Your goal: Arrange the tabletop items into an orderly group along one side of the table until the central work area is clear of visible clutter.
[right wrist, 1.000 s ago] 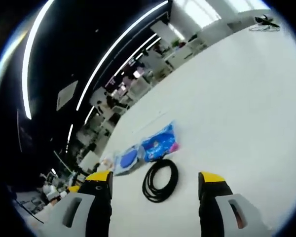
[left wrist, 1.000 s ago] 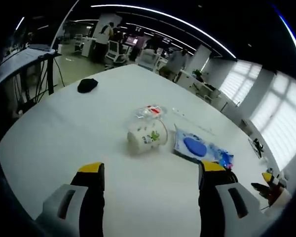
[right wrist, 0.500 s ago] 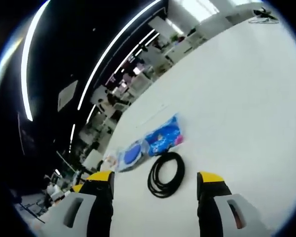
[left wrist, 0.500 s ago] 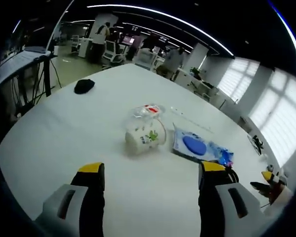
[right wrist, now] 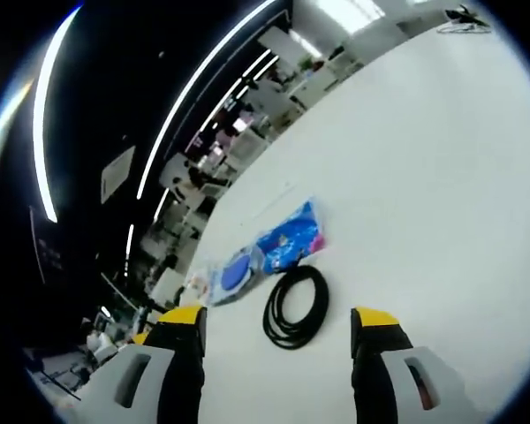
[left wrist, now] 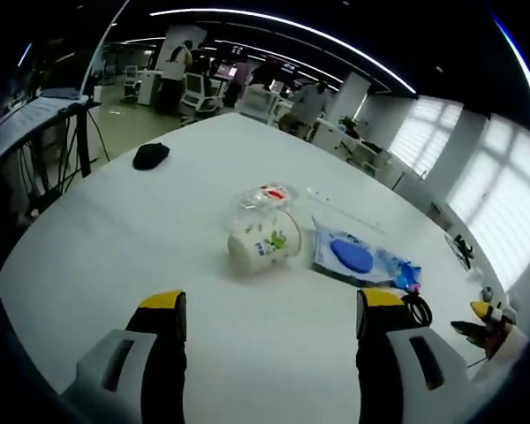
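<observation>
Left gripper hovers low over the near edge of the white worktop, jaws apart and holding nothing. Right gripper likewise spread wide and empty, poised just short of the coiled black cable.

Ahead in the left gripper view: a white mug tipped on its side, touching a clear plastic packet with a red label just beyond it. To the right of the mug, close but apart, a flat pouch with a blue disc, and a brighter blue wrapper at its far-right end. Far left, well apart from the cluster, a small black object. Tip of the other gripper peeks in at the lower right edge.

Compared with a second ago, very little differs among the items; mug, packet, pouches and cable lie as before. Changed only in framing: cable sits slightly more centred between the right jaws and a touch closer, pouches shifted a little with it, which reads as the hand drifting in rather than any item moving. Left view barely altered.

Judged from this: no item yet gathered, central area cluttered, tidying barely begun. Cable looks the likely first pick for the right side; floppy coil, so prone to unwinding when lifted.
</observation>
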Motion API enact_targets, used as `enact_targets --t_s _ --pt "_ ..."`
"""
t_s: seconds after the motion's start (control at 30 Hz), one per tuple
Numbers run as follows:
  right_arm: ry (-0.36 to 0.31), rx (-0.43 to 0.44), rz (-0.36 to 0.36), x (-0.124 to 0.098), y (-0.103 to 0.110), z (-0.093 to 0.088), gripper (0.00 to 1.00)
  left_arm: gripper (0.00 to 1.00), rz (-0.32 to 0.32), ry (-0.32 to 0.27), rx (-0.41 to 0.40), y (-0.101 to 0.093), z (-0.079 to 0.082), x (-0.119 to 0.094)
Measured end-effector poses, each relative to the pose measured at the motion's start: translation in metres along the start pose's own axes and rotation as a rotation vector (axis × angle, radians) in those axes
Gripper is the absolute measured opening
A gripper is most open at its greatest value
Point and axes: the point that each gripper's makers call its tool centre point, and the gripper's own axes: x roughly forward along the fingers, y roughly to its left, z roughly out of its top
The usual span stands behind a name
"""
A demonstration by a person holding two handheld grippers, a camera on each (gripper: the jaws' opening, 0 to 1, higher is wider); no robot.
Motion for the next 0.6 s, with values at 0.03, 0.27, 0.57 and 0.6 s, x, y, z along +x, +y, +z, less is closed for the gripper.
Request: enact_targets --t_s 0.03,0.27,0.57,0.6 --pt "0.000 0.000 0.000 0.000 0.000 0.000 0.67 0.80 0.000 -0.001 0.000 0.000 0.001 0.000" --pt "0.008 0.002 -0.007 0.000 -0.001 -0.002 0.66 0.80 -0.013 0.025 0.049 -0.001 0.002 0.008" --pt "0.026 -0.001 -0.007 0.001 0.001 -0.006 0.66 0.81 -0.051 0.039 0.119 -0.016 0.010 0.022" --pt "0.026 -0.001 -0.008 0.001 0.001 -0.006 0.66 0.81 -0.057 0.044 0.128 -0.017 0.011 0.025"
